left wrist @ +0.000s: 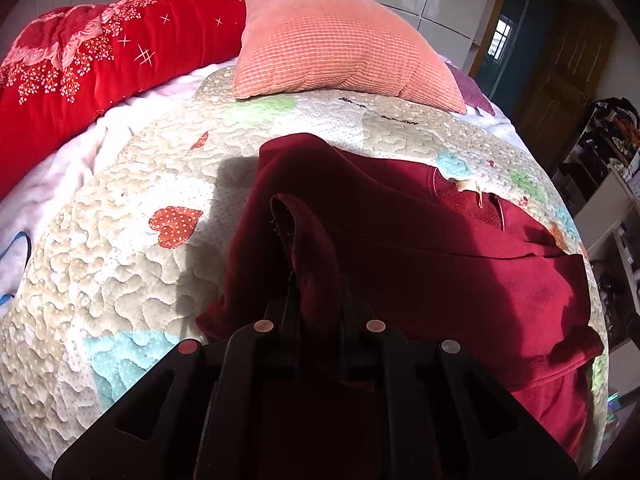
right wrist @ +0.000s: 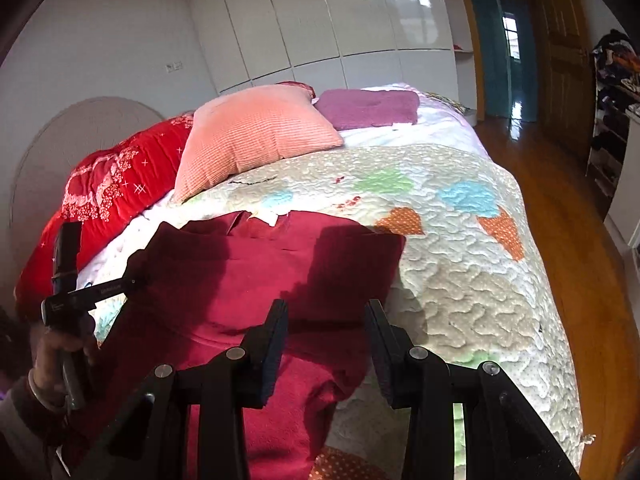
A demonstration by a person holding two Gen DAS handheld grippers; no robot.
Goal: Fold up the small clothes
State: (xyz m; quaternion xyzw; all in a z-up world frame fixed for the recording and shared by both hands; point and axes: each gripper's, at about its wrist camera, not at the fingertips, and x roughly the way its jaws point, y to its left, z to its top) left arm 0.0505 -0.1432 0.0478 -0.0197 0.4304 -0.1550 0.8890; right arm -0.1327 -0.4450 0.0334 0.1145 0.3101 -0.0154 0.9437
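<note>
Fleece top in dark maroon (left wrist: 420,248) lies spread on the patchwork quilted bedspread (left wrist: 120,264), with the black left gripper (left wrist: 318,280) clamped on a raised fold of it at 6 o'clock in its own view. The black right gripper (right wrist: 326,320) hovers over the top's hem, jaws apart and holding nothing; a peach ribbed pillow (right wrist: 256,132) sits up at 11 o'clock.

Open quilted bedspread (right wrist: 460,280) stretches from 1 to 4 o'clock of the dark red garment (right wrist: 256,280), offering clear passage for the spread-jawed right hand-held gripper (right wrist: 326,344). At 12 o'clock a peach pillow (right wrist: 252,132) blocks the way, a red quilt (right wrist: 116,192) walling off 10 o'clock. The left hand-held gripper (right wrist: 132,276) occupies the garment's 9 o'clock edge.
</note>
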